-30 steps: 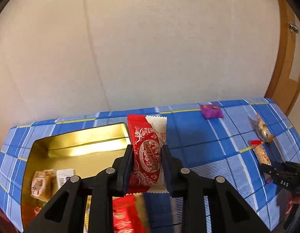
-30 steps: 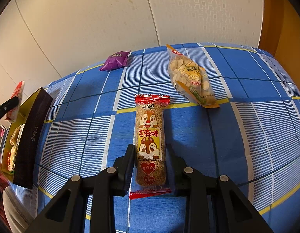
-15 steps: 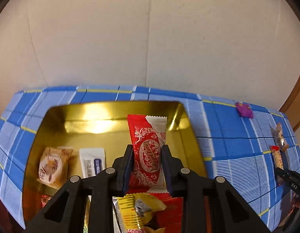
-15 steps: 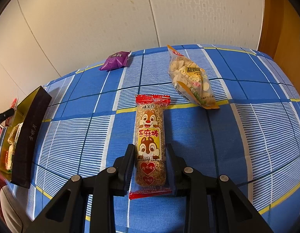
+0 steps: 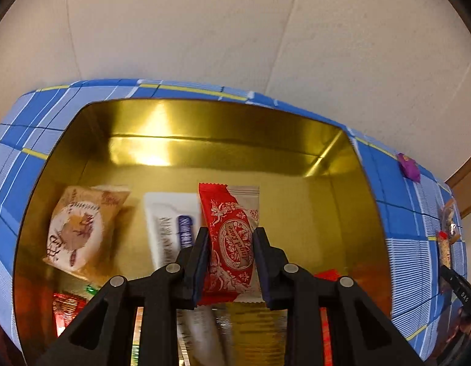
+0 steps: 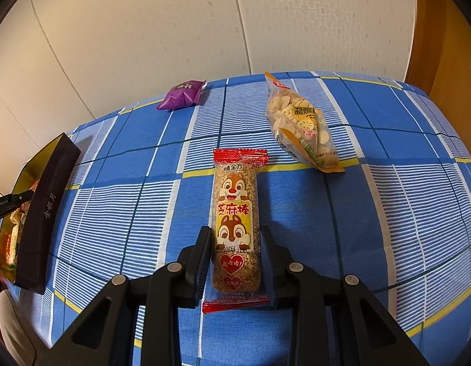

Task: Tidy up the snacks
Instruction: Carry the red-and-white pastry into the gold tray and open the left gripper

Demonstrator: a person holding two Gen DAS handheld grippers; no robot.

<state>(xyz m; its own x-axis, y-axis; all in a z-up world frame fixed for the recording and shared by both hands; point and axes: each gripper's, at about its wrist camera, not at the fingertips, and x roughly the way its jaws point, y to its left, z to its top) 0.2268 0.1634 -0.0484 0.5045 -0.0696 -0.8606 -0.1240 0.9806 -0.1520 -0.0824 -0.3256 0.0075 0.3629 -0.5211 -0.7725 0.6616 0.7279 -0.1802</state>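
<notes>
Left wrist view shows the left gripper clamping a red packet over the gold tin, several snacks already inside, while at lower centre the right gripper pinches a sesame bar on the cloth, purple packet and chips bag left.

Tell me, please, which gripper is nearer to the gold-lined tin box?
Left. The left gripper hangs over the gold-lined tin box, clamping a red snack packet; the right gripper is across the cloth, gripping a sesame bar.
</notes>
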